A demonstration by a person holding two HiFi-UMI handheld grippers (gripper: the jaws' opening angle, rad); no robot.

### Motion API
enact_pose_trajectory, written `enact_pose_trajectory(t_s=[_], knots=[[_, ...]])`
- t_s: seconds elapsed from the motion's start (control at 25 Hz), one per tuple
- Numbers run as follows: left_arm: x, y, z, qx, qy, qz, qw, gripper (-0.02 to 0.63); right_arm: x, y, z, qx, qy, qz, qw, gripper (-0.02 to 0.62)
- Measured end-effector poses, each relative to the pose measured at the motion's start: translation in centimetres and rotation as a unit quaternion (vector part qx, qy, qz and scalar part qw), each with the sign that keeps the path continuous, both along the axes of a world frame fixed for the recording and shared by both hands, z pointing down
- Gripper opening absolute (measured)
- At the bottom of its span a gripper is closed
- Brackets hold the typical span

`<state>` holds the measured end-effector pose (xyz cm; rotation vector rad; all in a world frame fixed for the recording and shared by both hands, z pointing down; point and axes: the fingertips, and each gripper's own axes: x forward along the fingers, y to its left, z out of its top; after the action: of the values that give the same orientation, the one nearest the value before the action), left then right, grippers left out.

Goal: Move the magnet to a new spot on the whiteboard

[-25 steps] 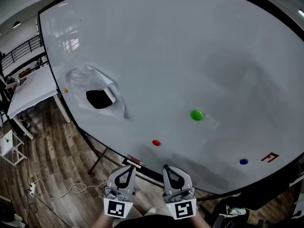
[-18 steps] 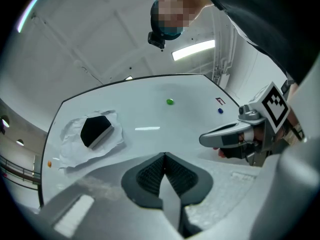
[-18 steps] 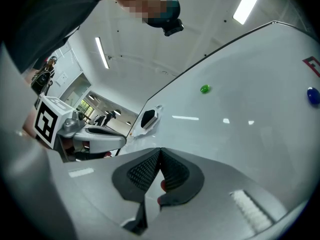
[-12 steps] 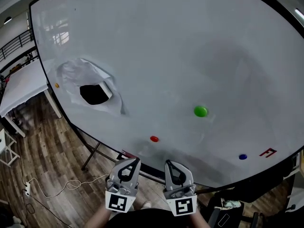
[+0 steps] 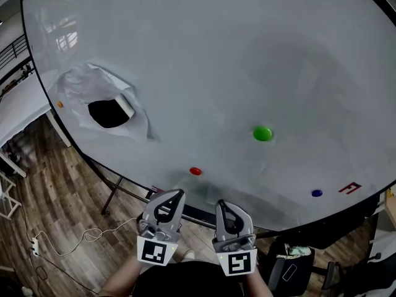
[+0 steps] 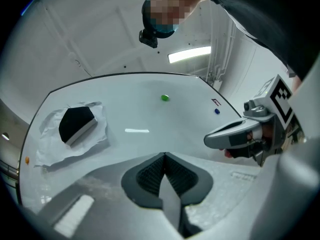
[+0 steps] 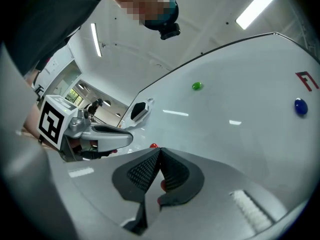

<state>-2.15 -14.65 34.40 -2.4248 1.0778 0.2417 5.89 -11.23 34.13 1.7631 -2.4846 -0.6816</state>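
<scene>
Between the pads of the left gripper (image 6: 164,155) there is nothing: its jaws are clenched, ribbed faces pressed together. The right gripper (image 7: 160,150) is likewise closed tip to tip and grasps no magnet. Small red glints show in the slit lower down, and I cannot tell what they are.

Both grippers hang side by side just off the lower edge of the whiteboard (image 5: 204,60), apart from it. From the right tips in the head view, the red magnet (image 5: 195,171) sits nearest at 11 o'clock. The green magnet (image 5: 262,133) is farther off at 1 o'clock. The blue magnet (image 5: 317,193) is out at 3 o'clock, with a red F-shaped mark (image 5: 350,188) just beyond it. From the left tips, a crumpled white sheet (image 5: 80,82) bearing a black block (image 5: 108,113) lies at 11 o'clock, and the orange magnet (image 5: 60,104) at 10 o'clock by the board's rim.

That makes four magnets, one of each colour, all on the board, plus one sheet and one block.

The orange magnet shows in the head view and the left gripper view, not in the right gripper view. The red one peeps just above the right gripper's jaw tips in that gripper's view. Only the head view shows the wooden floor (image 5: 62,228); only the gripper views show the ceiling light strips (image 6: 189,55).
</scene>
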Motion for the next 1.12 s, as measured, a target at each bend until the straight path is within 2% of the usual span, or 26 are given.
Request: enact_pose_trajectory(t_s=[0.36, 0.44, 0.52, 1.12], knots=[[1.5, -0.9, 0.1, -0.003, -0.003, 0.002, 1.0, 0.005, 1.8, 0.3, 0.6, -0.009, -0.007, 0.026, 1.0, 0.003], [1.8, -1.2, 0.1, -0.007, -0.002, 0.001, 1.0, 0.079, 2.0, 0.3, 0.7, -0.008, -0.008, 0.028, 1.0, 0.003], [2.1, -1.6, 0.1, -0.009, -0.002, -0.001, 1.0, 0.109, 2.2, 0.4, 0.8, -0.008, -0.008, 0.032, 0.999, 0.003], [3.3, -4.1, 0.3, -0.028, 0.008, -0.008, 0.9996, 0.158, 3.9, 0.4, 1.6, -0.022, -0.006, 0.062, 0.998, 0.003]])
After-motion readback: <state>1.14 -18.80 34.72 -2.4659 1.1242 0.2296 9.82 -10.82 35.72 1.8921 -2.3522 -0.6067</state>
